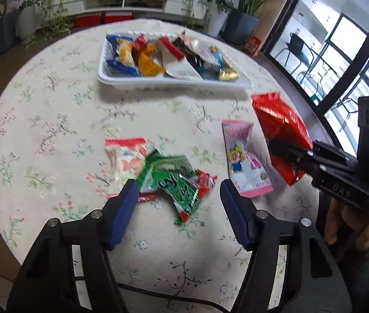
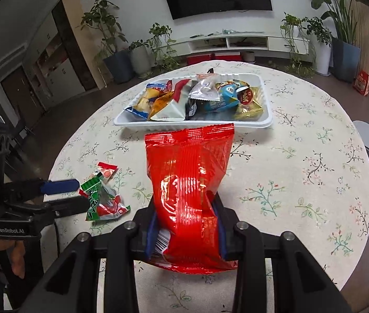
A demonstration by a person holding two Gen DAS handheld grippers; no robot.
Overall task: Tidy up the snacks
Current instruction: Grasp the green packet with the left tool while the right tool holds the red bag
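Red bag between right jaws — tray rim just beyond

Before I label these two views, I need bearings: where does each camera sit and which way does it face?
Left wrist: sits on the left gripper, looking down at the green packet; its blue fingers show, plus a hand.
Right wrist: sits on the right gripper, facing the tray; its jaws clamp the red bag.
Shared: tray, red bag, green packet, table; each sees the other gripper.
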